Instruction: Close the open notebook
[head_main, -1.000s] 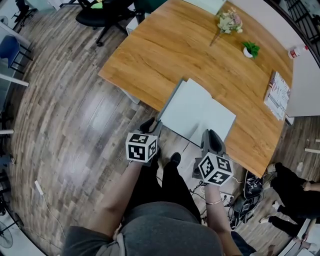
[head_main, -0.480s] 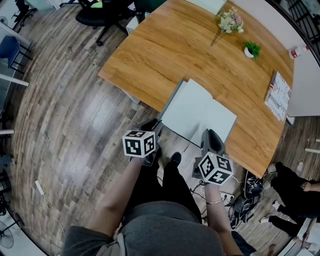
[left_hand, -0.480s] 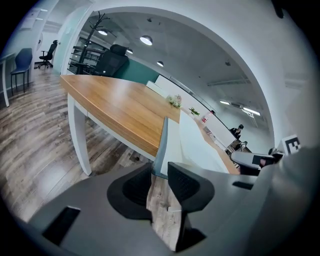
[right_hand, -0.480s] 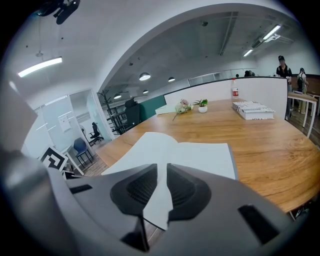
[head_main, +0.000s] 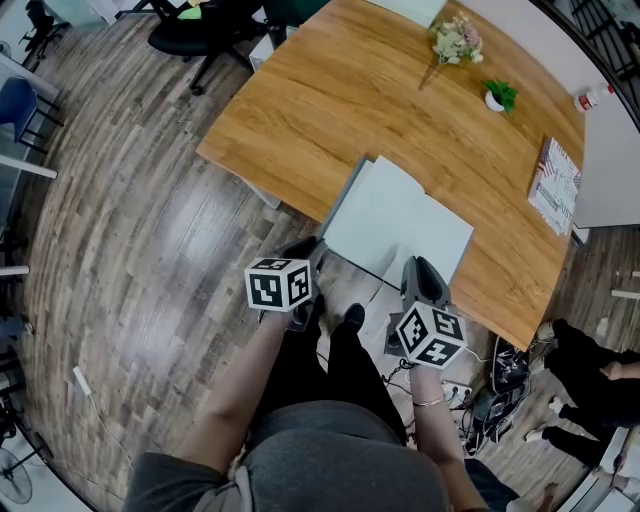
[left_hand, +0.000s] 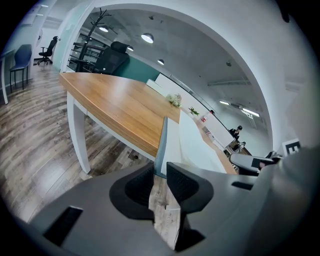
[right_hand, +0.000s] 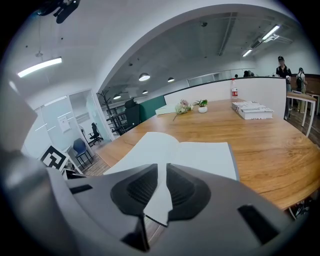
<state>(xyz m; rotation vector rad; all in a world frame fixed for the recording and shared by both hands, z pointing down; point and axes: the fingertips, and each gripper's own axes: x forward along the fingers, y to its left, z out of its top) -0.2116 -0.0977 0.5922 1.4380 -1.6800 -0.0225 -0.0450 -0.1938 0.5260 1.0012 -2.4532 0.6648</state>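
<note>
Nothing is done yet, I judge: the notebook (head_main: 395, 225) lies wide open at the table's (head_main: 330, 100) near edge, while the left gripper (head_main: 300, 250) and right gripper (head_main: 420, 272) hover just off that edge, jaws slightly parted, gripping nothing.

The notebook (head_main: 395, 225) lies open and flat, blank white pages facing up, with a thin grey cover showing along its left edge. The left page rises in a soft hump toward the spine, and the right page lies level. Its near left corner sits just ahead of the left gripper (head_main: 303, 250). The right page's near edge is at the tip of the right gripper (head_main: 421, 268); whether either touches it cannot be told.
</note>
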